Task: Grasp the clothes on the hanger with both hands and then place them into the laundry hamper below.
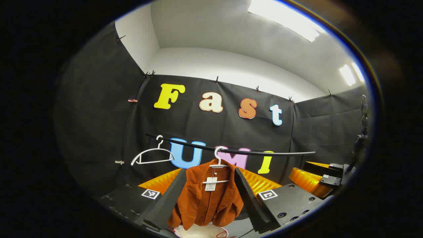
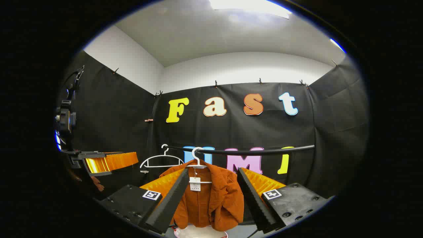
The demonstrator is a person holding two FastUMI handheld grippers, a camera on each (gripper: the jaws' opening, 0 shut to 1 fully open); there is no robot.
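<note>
A rust-orange shirt (image 1: 206,201) (image 2: 208,201) hangs on a white hanger (image 1: 218,158) (image 2: 197,158) from a black rail (image 1: 231,150) (image 2: 244,151). A white tag dangles at its collar. My left gripper (image 1: 210,185) is open, and its fingers frame the shirt from a distance. Open too is my right gripper (image 2: 210,185), likewise short of the shirt. Below the shirt a white hamper rim (image 1: 201,231) (image 2: 200,233) peeks out. The other gripper shows at the right edge (image 1: 317,178) in the left gripper view and at the left edge (image 2: 105,162) in the right gripper view.
An empty white hanger (image 1: 152,157) (image 2: 162,160) hangs on the rail left of the shirt. Black cloth walls close in the booth behind and on both sides.
</note>
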